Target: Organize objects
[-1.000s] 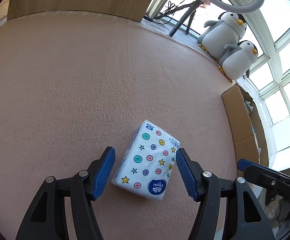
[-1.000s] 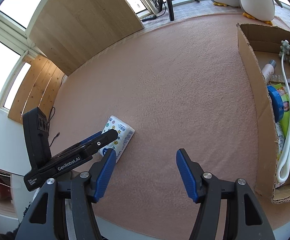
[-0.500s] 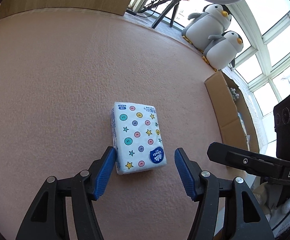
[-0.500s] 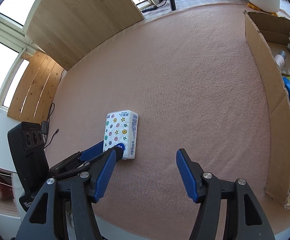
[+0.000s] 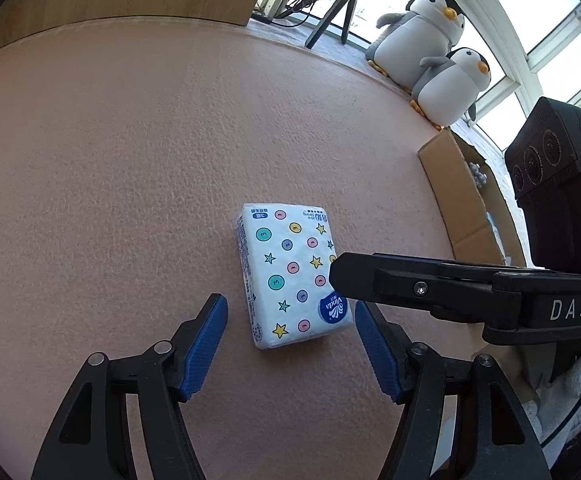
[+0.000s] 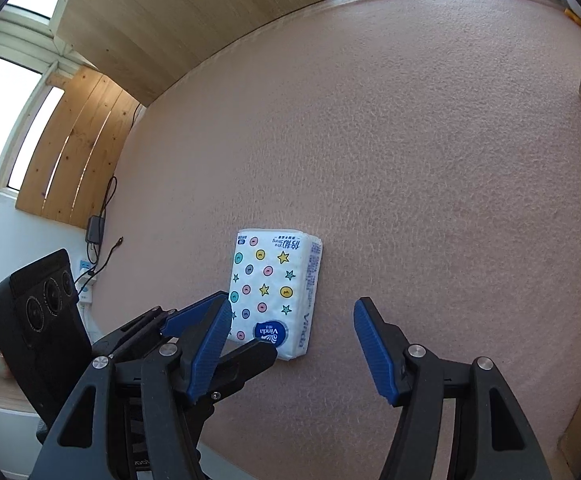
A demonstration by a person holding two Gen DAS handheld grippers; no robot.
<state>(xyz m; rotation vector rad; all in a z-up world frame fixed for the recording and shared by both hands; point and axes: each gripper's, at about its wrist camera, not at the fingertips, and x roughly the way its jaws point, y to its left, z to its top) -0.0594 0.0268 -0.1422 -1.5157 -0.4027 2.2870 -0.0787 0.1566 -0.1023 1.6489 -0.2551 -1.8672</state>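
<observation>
Pink carpet (image 5: 130,160) covers the whole work surface. Cardboard box (image 5: 462,200) stands at its right edge, well apart from the rest; two plush penguins (image 5: 430,52) sit on the sill beyond it. Left gripper (image 5: 290,344) held low, blue pads spread wide, nothing between them but the near end of the tissue pack (image 5: 290,276). Right gripper (image 6: 290,344) likewise spread and empty, just right of that pack (image 6: 278,292). Pack lies flat on the carpet, printed face up, untouched by either tool.
</observation>
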